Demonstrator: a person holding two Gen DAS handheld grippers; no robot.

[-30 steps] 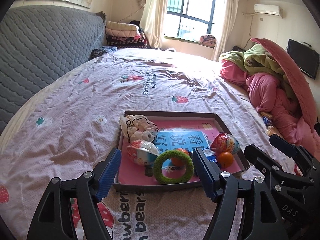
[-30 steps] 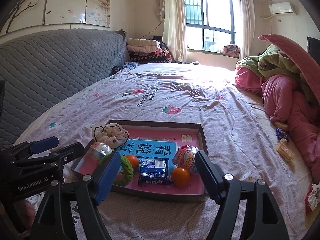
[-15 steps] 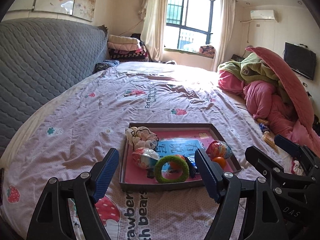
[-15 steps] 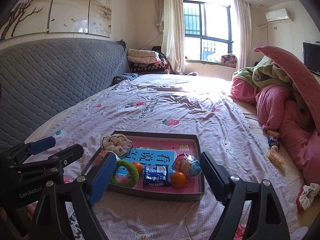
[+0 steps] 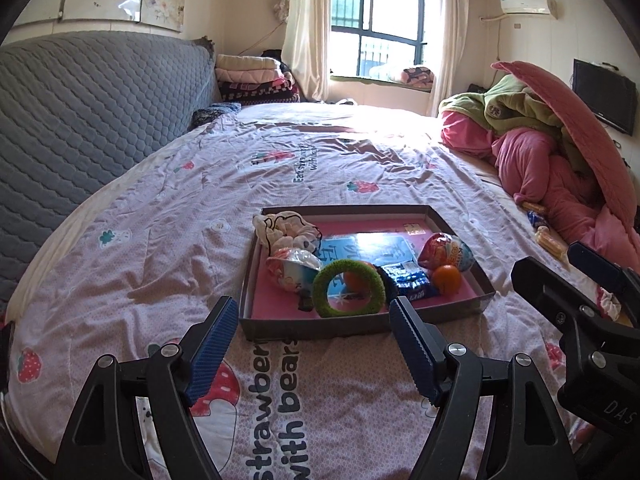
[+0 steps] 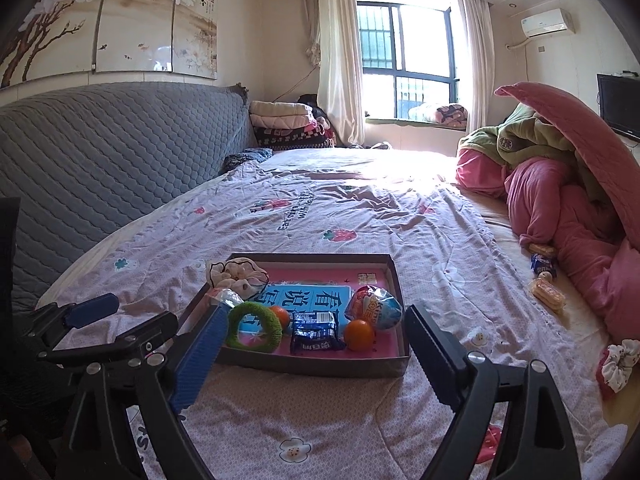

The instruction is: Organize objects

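Observation:
A shallow box tray (image 5: pixel 456 224) with a pink floor lies on the bed. In it are a green fuzzy ring (image 5: pixel 348 288), an orange ball (image 5: pixel 447 279), a blue snack packet (image 5: pixel 406 282), a foil egg (image 5: pixel 446 252), a white scrunchie (image 5: pixel 286 228) and a blue booklet (image 5: pixel 372 246). My left gripper (image 5: pixel 312 344) hangs open just short of the tray's near wall, nothing between its fingers. My right gripper (image 6: pixel 316 354) is wide open and empty too, in front of the tray (image 6: pixel 394 280); the ring (image 6: pixel 254 326) and ball (image 6: pixel 359 334) lie beyond it.
Loose snack packets (image 6: pixel 546 294) and a scrunchie (image 6: pixel 618 364) lie on the sheet to the right, beside heaped pink quilts (image 6: pixel 580 208). A grey quilted headboard (image 6: pixel 100 152) runs along the left. Each gripper shows at the edge of the other's view.
Both grippers have drawn back from the tray, which now looks smaller and farther off. The right jaws have spread a little wider. The things in the tray have not moved.

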